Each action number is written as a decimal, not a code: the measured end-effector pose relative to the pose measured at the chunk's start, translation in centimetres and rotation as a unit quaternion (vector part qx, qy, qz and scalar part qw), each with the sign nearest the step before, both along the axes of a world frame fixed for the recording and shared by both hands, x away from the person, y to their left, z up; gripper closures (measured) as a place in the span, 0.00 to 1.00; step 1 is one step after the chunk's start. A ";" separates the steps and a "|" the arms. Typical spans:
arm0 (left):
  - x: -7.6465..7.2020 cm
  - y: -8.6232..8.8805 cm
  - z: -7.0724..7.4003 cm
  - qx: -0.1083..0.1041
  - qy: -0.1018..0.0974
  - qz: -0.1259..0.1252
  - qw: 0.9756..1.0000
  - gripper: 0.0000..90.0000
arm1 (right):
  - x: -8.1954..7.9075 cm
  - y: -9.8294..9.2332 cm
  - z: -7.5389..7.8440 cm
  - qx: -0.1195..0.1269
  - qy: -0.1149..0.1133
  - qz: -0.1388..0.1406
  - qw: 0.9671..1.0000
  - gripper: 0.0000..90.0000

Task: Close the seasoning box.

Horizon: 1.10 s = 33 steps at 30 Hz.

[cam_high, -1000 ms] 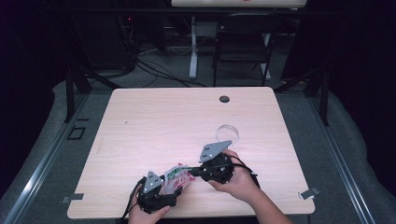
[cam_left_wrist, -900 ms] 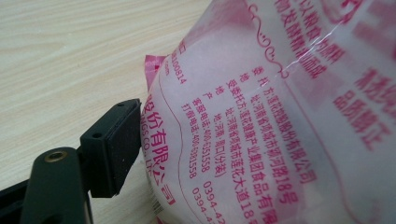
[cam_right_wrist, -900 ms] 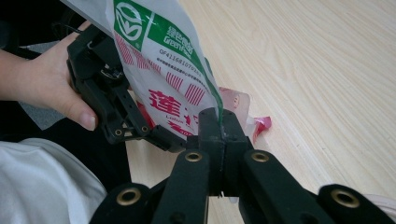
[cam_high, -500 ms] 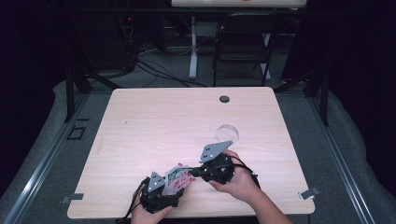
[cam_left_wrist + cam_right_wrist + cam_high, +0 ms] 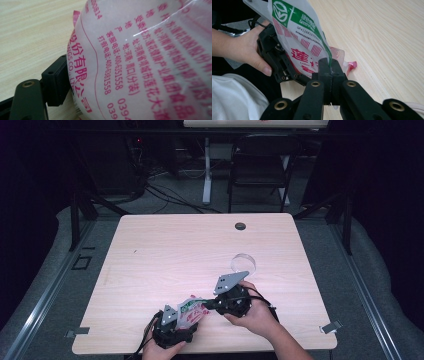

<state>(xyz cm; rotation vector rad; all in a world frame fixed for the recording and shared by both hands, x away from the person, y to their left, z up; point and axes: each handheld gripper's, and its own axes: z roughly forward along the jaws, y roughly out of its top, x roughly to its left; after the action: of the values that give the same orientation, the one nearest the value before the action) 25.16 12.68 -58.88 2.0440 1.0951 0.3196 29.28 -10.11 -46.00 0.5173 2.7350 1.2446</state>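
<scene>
At the near edge of the bench, the left gripper holds a printed plastic bag. In the left gripper view the bag sits right against the lens, with one black finger touching its left side; the other finger is hidden, so the grip state cannot be confirmed. The left hand wraps the gripper body. Just beyond and to the right, the right gripper points left at the bag. In the right gripper view its fingers are pressed together on the bag's green edge, pinching it. The bag is white with a green band and red print, and spans the gap between the two grippers. Farther back, a clear ring lies on the bench. A dark grommet sits near the far edge. A chair stands beyond the bench.
</scene>
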 end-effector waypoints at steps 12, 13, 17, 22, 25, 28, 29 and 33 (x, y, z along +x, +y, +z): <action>-0.3 -0.2 -0.5 0.024 -0.035 -0.006 0.999 0.23 | 0.0 0.0 -0.1 -0.002 0.001 -0.003 1.000 1.00; -0.3 -0.3 -0.6 0.025 -0.038 -0.005 0.999 0.24 | 0.0 0.0 -0.1 -0.001 0.001 -0.002 1.000 1.00; -0.4 -0.3 -0.7 0.033 -0.053 -0.007 0.998 0.30 | 0.0 0.0 -0.1 -0.002 -0.001 -0.005 1.000 1.00; -0.5 -0.2 -0.7 0.028 -0.056 -0.004 0.998 0.36 | -0.1 0.0 -0.1 0.000 0.000 -0.003 1.000 1.00; -0.5 -0.2 -0.7 0.027 -0.058 -0.003 0.998 0.39 | -0.1 0.0 -0.1 0.001 0.000 -0.003 1.000 1.00; -0.5 -0.1 -0.6 0.027 -0.055 -0.002 0.998 0.42 | 0.0 0.0 -0.1 0.000 -0.001 -0.003 1.000 1.00; -0.5 -0.1 -0.6 0.026 -0.055 -0.003 0.998 0.43 | 0.0 0.0 -0.1 0.001 0.000 -0.003 1.000 1.00; -0.4 0.1 -0.6 0.023 -0.053 -0.003 0.998 0.45 | 0.0 0.0 -0.1 0.002 0.000 -0.001 1.000 1.00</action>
<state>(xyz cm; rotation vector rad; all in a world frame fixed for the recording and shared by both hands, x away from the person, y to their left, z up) 24.73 12.75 -59.46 2.0446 1.0256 0.4496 29.26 -10.14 -46.12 0.5217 2.7311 1.2509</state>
